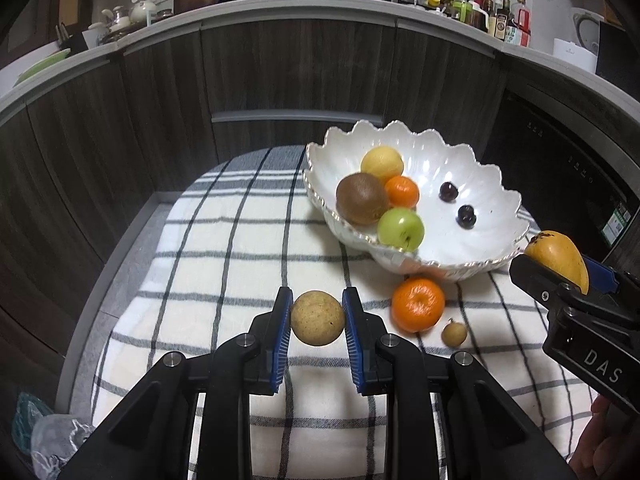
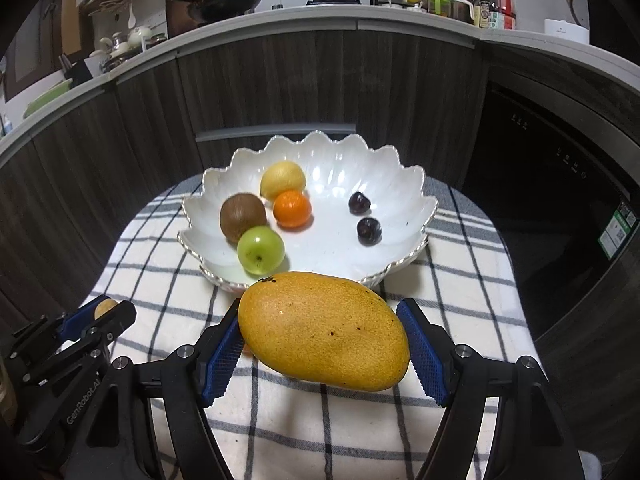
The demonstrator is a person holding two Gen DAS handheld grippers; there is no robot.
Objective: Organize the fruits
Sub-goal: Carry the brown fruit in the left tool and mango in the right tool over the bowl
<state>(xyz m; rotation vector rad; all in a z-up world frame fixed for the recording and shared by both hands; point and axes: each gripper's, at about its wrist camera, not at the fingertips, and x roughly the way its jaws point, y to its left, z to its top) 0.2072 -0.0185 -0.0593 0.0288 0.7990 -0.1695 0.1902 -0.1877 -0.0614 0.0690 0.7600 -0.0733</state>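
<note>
Between the closed pads of the left gripper [image 1: 317, 318], seen from the left wrist, sits a small round brown fruit [image 1: 317, 318], lifted over the checked cloth [image 1: 224, 264] beside the white bowl [image 1: 472, 168]; being round, it could roll out if the grip slackens. From the right wrist, the right gripper [image 2: 323, 340] stands wide, clamped on a mango [image 2: 324, 330] just short of the bowl's rim, and this heavy fruit could slip or knock the green apple [image 2: 260, 250].

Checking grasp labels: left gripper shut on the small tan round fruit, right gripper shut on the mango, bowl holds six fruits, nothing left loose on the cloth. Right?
Wrong on one point: the cloth is not cleared. The left wrist view shows an orange and a small tan fruit lying loose in front of the bowl. The rest holds: left gripper on the tan round fruit, right gripper on the mango, six in the bowl.
</note>
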